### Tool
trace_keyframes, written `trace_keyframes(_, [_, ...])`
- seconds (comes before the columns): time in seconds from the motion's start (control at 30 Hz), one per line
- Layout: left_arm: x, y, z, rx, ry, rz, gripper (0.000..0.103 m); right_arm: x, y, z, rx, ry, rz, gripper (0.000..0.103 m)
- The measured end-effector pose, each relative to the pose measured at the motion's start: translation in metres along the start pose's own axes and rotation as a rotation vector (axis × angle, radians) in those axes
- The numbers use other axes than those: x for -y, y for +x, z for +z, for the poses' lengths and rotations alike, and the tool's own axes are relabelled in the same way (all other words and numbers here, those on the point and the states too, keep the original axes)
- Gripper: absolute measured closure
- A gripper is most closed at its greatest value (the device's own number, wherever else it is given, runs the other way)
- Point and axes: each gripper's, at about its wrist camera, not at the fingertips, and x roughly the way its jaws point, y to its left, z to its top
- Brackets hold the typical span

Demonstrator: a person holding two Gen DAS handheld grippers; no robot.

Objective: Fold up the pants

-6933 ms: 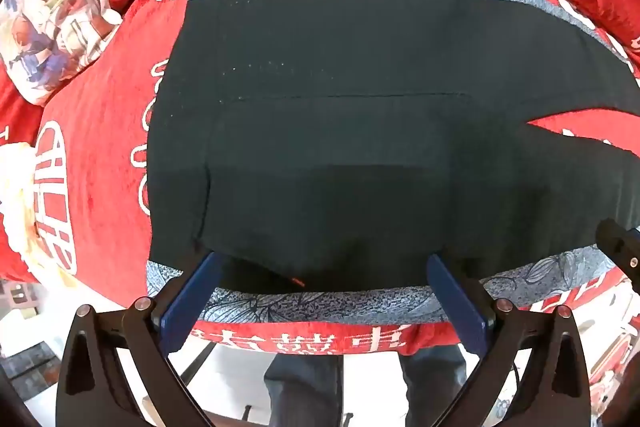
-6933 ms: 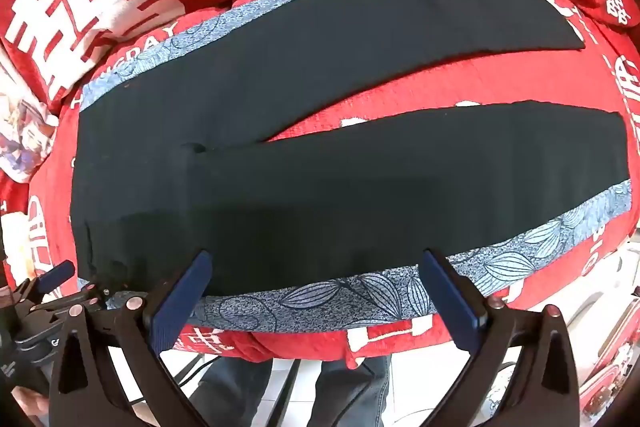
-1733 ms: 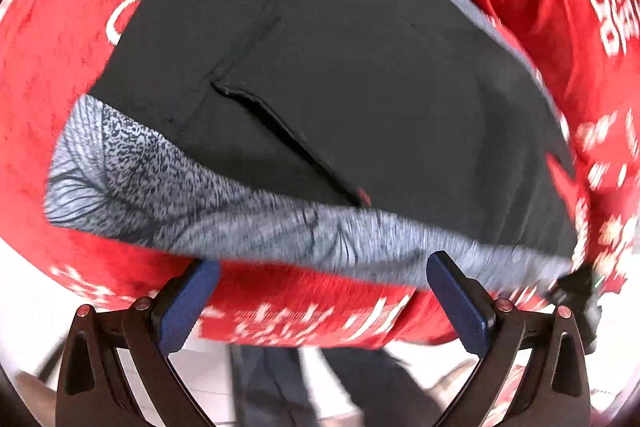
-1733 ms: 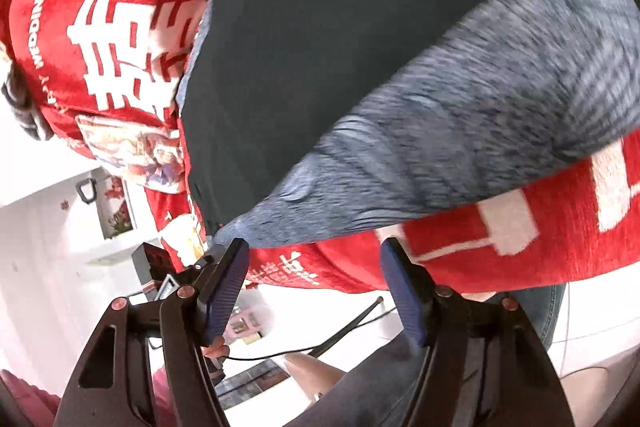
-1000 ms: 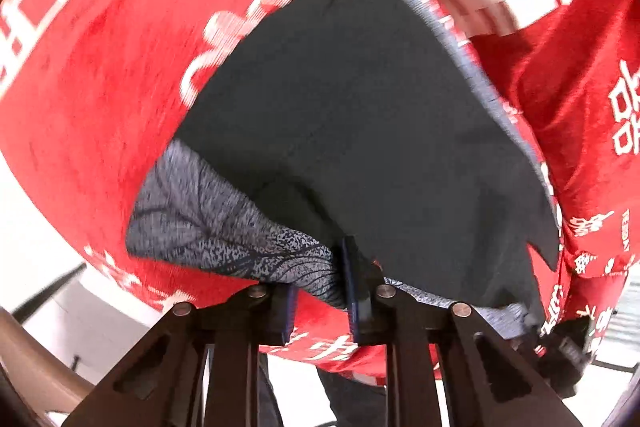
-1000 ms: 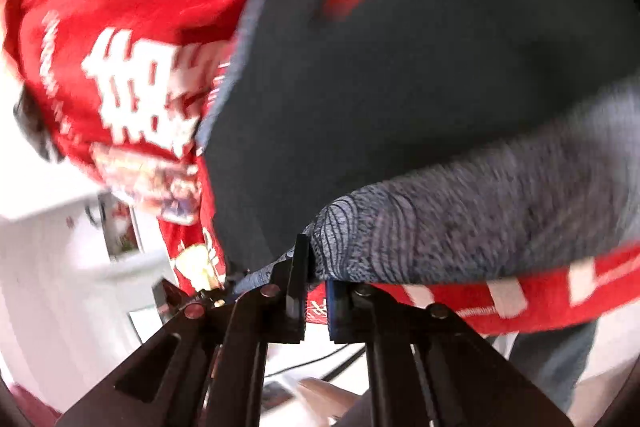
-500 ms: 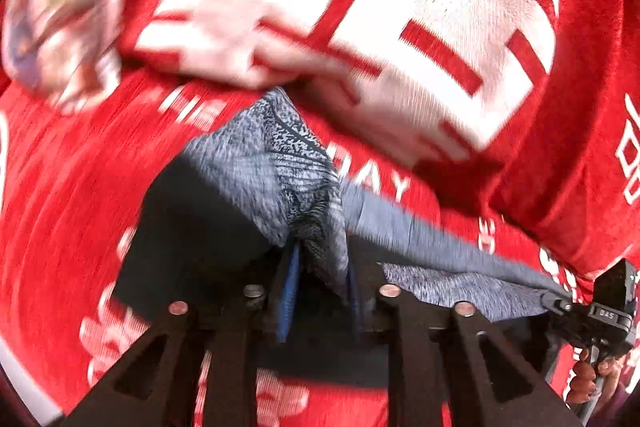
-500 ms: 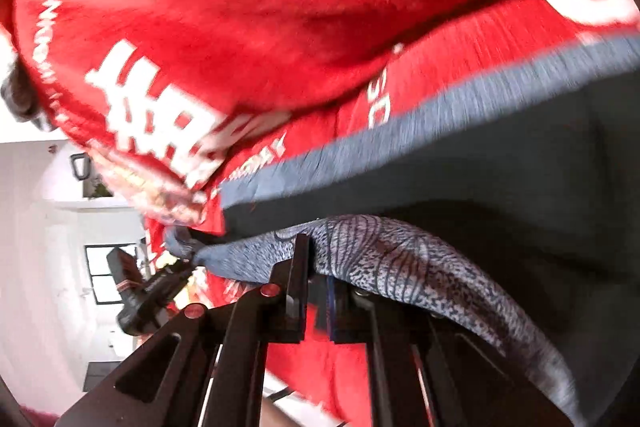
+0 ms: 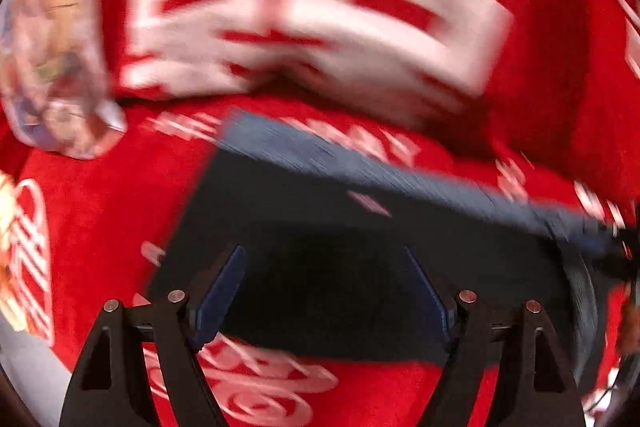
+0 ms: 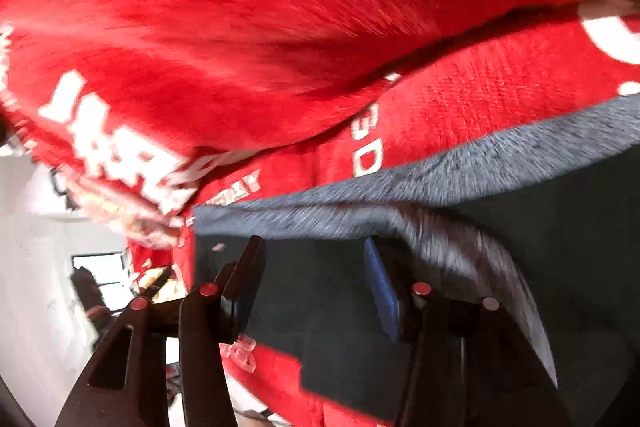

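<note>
The black pants point(image 9: 328, 279) with grey patterned side stripes point(image 9: 360, 163) lie folded lengthwise on a red bed cover point(image 9: 100, 207). My left gripper point(image 9: 326, 287) is open and empty, just above the black cloth near the waist end. My right gripper point(image 10: 312, 291) is open too, over the black cloth point(image 10: 320, 307); a grey stripe edge point(image 10: 460, 247) curls beside its right finger, and I cannot tell whether it touches. The far grey stripe point(image 10: 440, 183) runs along the fold edge. Both views are blurred by motion.
A red pillow with large white characters point(image 9: 300, 7) lies behind the pants, also in the right wrist view point(image 10: 240, 47). A floral cushion point(image 9: 52, 67) is at the left. The bed edge and a white room point(image 10: 40, 267) show at lower left.
Both grippers, shut on the near grey stripe edge half a second ago after carrying it across to the far side, have opened and let it go. The pants now lie folded in half lengthwise.
</note>
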Motion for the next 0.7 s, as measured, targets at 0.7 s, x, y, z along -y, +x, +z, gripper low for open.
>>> trace_keyframes(0.7, [0.330,0.056,-0.151,-0.401,0.450,-0.375,0.023,0.243,-0.209,-0.310,0.114,0.531,-0.101,0.048])
